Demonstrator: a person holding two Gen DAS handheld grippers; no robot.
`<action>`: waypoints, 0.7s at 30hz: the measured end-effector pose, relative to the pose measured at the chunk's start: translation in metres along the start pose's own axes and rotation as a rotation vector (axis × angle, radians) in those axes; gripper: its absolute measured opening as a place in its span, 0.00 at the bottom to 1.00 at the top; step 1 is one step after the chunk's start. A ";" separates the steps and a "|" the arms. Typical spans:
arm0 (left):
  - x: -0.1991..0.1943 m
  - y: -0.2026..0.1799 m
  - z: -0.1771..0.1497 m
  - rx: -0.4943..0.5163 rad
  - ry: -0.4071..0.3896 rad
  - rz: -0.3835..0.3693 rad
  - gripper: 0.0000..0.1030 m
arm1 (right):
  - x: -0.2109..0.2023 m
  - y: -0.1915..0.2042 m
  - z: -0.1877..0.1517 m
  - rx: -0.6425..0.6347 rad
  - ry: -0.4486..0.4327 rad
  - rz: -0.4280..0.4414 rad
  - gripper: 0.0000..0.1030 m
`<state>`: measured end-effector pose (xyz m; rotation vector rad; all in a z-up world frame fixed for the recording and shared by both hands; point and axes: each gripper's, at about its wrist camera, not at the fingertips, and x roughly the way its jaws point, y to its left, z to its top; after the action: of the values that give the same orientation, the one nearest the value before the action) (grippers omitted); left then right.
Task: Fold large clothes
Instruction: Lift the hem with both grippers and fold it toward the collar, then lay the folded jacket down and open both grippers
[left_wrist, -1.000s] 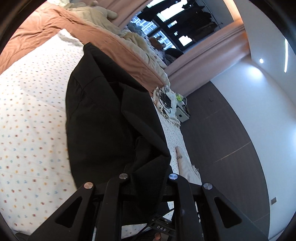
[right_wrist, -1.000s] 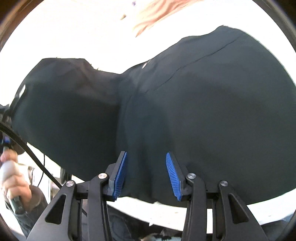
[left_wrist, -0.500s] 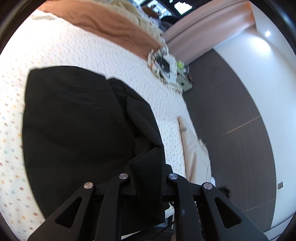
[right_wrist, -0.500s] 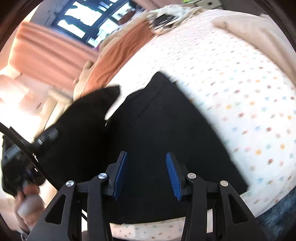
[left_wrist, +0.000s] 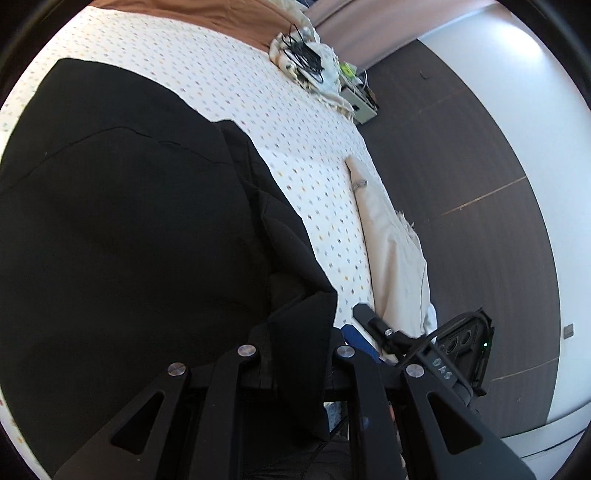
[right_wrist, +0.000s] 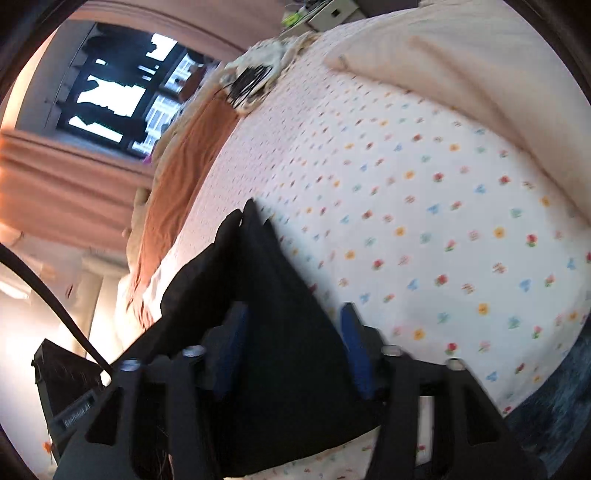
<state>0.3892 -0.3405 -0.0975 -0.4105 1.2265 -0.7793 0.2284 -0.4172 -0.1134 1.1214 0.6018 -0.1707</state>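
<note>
left wrist view: black garment fills the left and centre of the frame, spread flat on the flower-print bed sheet. one corner of it runs down between the left gripper fingers at bottom centre; jaws clenched on that fold of cloth. beige pillow lies along the sheet's right edge, right of centre. bundle of black cables on pale cloth at top centre, brown blanket along the top edge. dark wood-look floor on the right, white wall far right. the other gripper's tip with a blue pad pokes in at lower right, just beside the garment corner.

right wrist view, somewhat blurred: right gripper at bottom centre, blue pads spread apart, jaws released, black garment lying between them and rising in a peak toward mid-frame; whether the pads touch the cloth, cannot tell. flower-print bed sheet takes the right half. beige pillow upper right. brown blanket left of centre, pink curtains and a dark window upper left. black cable crosses the left edge, the left gripper's body at lower left.
</note>
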 end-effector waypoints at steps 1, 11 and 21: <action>0.003 -0.001 0.000 -0.001 0.007 0.003 0.13 | -0.002 0.000 0.000 0.003 0.000 -0.004 0.63; 0.023 -0.005 0.014 -0.096 0.070 -0.015 0.36 | -0.024 -0.004 0.000 0.012 -0.035 0.053 0.74; -0.039 0.014 0.004 -0.146 -0.040 -0.055 0.80 | -0.024 -0.009 -0.011 -0.029 0.027 0.143 0.75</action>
<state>0.3919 -0.3033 -0.0792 -0.5787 1.2429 -0.7273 0.2008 -0.4153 -0.1106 1.1355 0.5441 -0.0232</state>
